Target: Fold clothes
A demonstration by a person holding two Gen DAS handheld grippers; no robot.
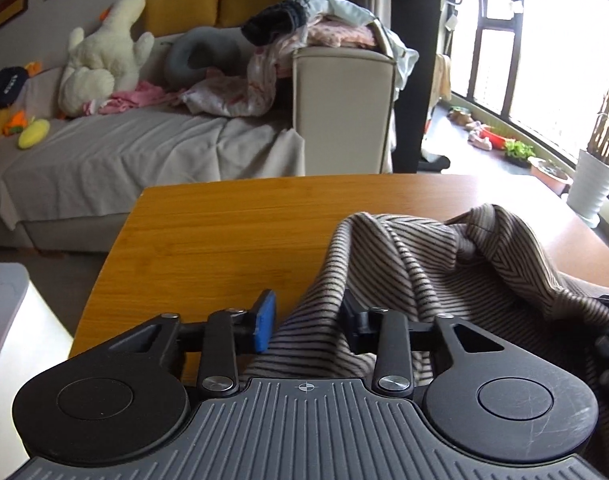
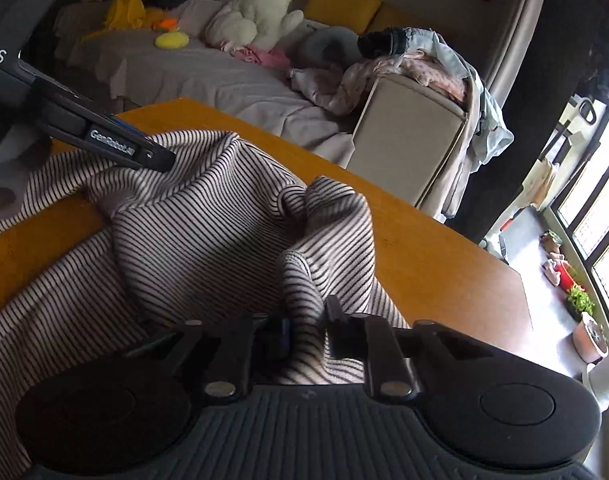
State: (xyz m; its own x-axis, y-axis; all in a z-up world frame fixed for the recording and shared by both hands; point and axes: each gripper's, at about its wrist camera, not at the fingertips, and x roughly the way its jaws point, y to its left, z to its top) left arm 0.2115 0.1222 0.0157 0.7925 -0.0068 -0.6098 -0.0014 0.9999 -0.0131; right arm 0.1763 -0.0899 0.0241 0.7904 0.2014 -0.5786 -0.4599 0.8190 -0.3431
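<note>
Left wrist view: striped garment [image 1: 404, 264] heaped on the wooden table [image 1: 224, 232], filling the frame from 3 to 6 o'clock. Its lower edge is cut off behind the gripper body. Left gripper [image 1: 308, 320] has cloth running between its fingers; the blue pad [image 1: 265, 322] at 7 o'clock stands clear of the fabric by a sliver, the other finger is half buried in folds. Jaws part way apart with cloth between them; whether they actually pinch it I cannot tell. A dark piece of the other tool is cropped at the 3 o'clock edge.

Right wrist view: darker, underexposed at the bottom. Right gripper [image 2: 306, 330] is closed down on a bunched ridge of the striped garment [image 2: 208, 220], fingers tight against both sides of the fold. The left gripper [image 2: 160, 158] enters from 10 o'clock, its tip resting at the cloth's upper edge; its fingers are not readable from this angle. Garment spills off the near table edge at 8 o'clock, end out of sight.

Surroundings: sofa [image 1: 144, 140] beyond the table at 11 o'clock, carrying a white plush toy [image 1: 104, 64] and a loose pile of clothes [image 1: 312, 28] over the armrest at 12 o'clock. White plant pot [image 1: 592, 184] by the windows at 3 o'clock; window glare washes out detail there.
</note>
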